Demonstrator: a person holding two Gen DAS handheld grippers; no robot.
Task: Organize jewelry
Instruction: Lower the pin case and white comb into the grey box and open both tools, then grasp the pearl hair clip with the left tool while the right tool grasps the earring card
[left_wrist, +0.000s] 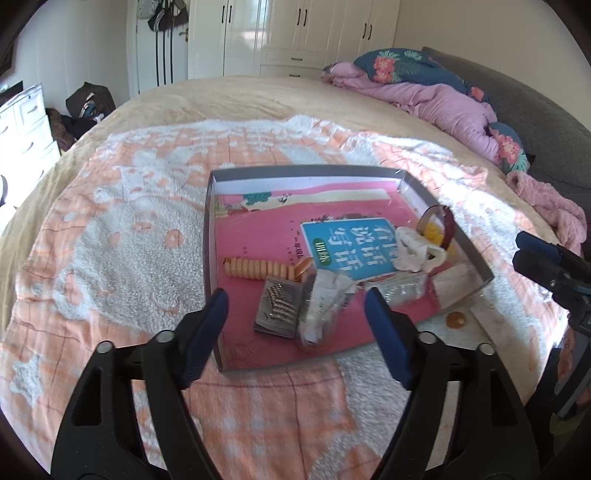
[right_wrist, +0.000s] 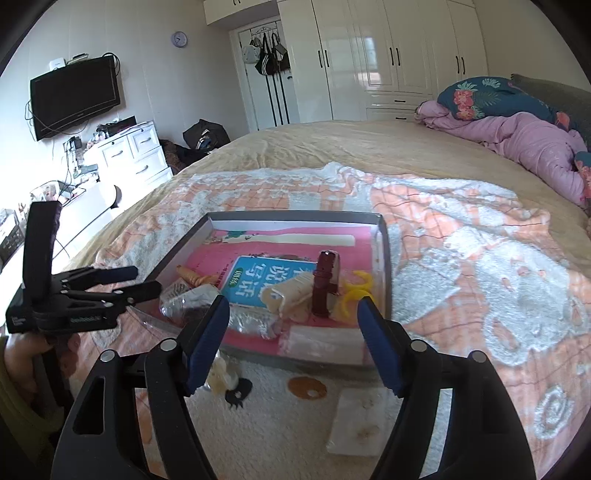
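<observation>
A shallow grey box tray (left_wrist: 295, 171) lined with a pink book lies on the bed blanket. Inside it are an orange spiral band (left_wrist: 258, 269), a card of metal clips (left_wrist: 279, 308), a clear bag (left_wrist: 325, 302), a white cloth piece (left_wrist: 417, 249) and a brown watch (right_wrist: 325, 284) beside yellow rings (right_wrist: 354, 295). My left gripper (left_wrist: 295, 306) hovers open over the tray's near edge, holding nothing. My right gripper (right_wrist: 293, 306) is open too, empty, at the tray's (right_wrist: 295, 215) near side. Outside the tray lie an amber disc (right_wrist: 307, 387), a white card (right_wrist: 356, 424) and a small black piece (right_wrist: 238, 393).
The orange-and-white blanket (left_wrist: 129, 240) covers the near part of a wide bed. A pink quilt (left_wrist: 443, 99) and floral pillows are heaped at the far right. White drawers (right_wrist: 136, 155) and a wall television (right_wrist: 74, 96) stand to the left. A hand (right_wrist: 22, 354) holds the left gripper.
</observation>
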